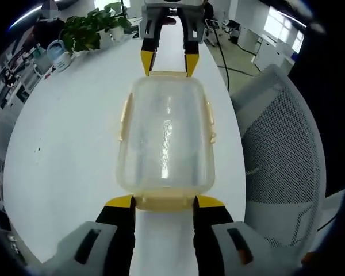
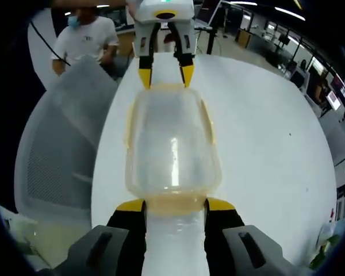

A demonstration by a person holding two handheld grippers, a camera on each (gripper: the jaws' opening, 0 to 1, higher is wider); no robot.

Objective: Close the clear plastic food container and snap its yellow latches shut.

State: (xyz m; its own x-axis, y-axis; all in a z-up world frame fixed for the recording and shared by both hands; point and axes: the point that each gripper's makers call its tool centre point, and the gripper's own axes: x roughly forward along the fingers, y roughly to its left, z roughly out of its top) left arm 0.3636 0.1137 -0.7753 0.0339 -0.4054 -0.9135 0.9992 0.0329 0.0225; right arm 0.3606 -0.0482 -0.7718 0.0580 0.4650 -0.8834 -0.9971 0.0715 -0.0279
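Between the two facing tongs, left (image 1: 164,201) and right (image 2: 175,205), a lidded clear container (image 1: 165,135) lies on the white desk (image 1: 63,149). Both tongs stand open at its yellow end latches (image 1: 164,202), gripping nothing. A mesh chair (image 1: 282,149) flanks it; plants (image 1: 92,29) sit beyond.

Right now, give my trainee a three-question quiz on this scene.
1. True or false: the lid is lying on the clear container.
2. What sits at the white table's far end? A) potted plant B) laptop C) toolbox
3. Fill in: the left tool and right tool stand at ____ ends of the container.

Key: 1 true; 2 A; 3 opposite.
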